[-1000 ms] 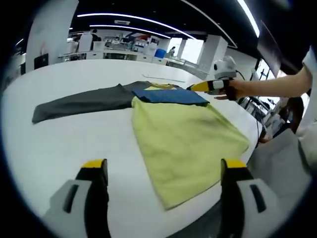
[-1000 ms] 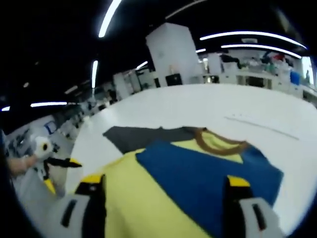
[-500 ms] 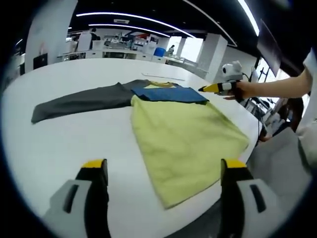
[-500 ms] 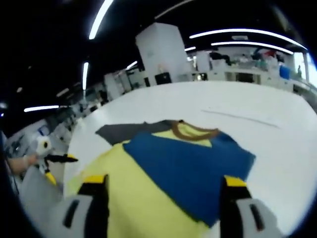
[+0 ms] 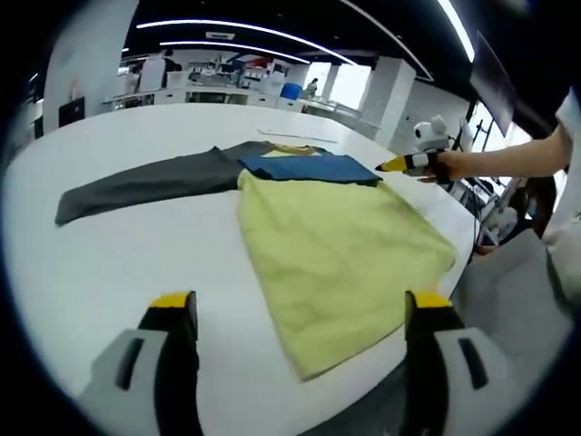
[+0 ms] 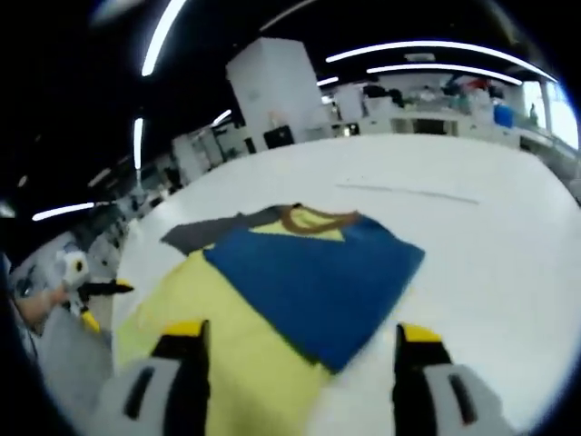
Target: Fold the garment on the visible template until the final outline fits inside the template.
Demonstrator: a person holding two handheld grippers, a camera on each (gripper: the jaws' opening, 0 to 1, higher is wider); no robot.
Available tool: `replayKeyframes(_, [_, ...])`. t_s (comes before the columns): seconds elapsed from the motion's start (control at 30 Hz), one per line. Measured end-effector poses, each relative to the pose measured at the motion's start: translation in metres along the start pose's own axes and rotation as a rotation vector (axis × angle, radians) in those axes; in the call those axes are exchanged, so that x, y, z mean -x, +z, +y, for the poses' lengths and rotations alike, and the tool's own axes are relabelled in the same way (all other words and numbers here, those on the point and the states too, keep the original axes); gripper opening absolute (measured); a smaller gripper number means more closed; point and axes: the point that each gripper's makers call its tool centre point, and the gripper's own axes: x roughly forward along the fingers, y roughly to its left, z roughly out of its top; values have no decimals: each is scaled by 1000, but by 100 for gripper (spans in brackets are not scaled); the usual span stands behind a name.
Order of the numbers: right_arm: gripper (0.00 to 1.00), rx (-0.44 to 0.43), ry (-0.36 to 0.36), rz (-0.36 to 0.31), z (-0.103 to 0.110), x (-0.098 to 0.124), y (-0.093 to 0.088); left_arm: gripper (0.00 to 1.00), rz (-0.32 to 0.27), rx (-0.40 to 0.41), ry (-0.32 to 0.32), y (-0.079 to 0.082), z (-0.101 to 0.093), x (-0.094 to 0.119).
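Observation:
A long-sleeved garment lies flat on the white table (image 5: 109, 263). Its yellow body (image 5: 336, 245) runs toward the near right edge. A grey sleeve (image 5: 136, 186) stretches out to the left, and a blue sleeve (image 5: 309, 168) is folded across the chest. My left gripper (image 5: 300, 304) hovers open over bare table in front of the hem. My right gripper (image 5: 392, 165), held by a hand, sits just right of the blue sleeve, apart from it. In the right gripper view, that gripper (image 6: 301, 331) is open above the blue sleeve (image 6: 309, 282), with the brown collar (image 6: 313, 218) beyond.
A thin line (image 6: 408, 191) is marked on the table beyond the collar. The left gripper (image 6: 104, 302) shows far left past the yellow body (image 6: 182, 309). The table's edge (image 5: 454, 227) curves close along the garment's right side. Desks and shelves stand far behind.
My right gripper has drawn back to the right, away from the blue sleeve's edge, staying open. The garment and my left gripper have barely moved.

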Motion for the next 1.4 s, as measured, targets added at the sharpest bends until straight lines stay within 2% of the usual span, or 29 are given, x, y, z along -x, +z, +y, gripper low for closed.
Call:
replayKeyframes(0.17, [75, -58, -19, 17, -17, 8, -12, 92, 8, 1, -3, -2, 0, 0])
replayKeyframes(0.3, [69, -53, -20, 29, -27, 12, -19, 92, 11, 1, -3, -3, 1, -1])
replayKeyframes(0.5, [52, -60, -27, 44, -25, 13, -22, 92, 14, 1, -2, -3, 1, -1])
replayKeyframes(0.63, [36, -58, -31, 50, -27, 13, -25, 92, 15, 3, 0, -4, 1, 0])
replayKeyframes(0.83, [23, -71, -36, 56, -25, 11, -29, 92, 17, 3, 2, -4, 1, 0])
replayKeyframes(1.0, [16, -87, -34, 62, -28, 8, -32, 92, 20, 3, 3, -5, 3, -1])
replayKeyframes(1.23, [1, -100, -23, 75, -25, 5, -36, 91, 22, 2, 4, -6, 2, 0])
replayKeyframes(1.4, [0, -113, -30, 69, -24, 5, -35, 91, 24, 2, 3, -7, 2, 0])
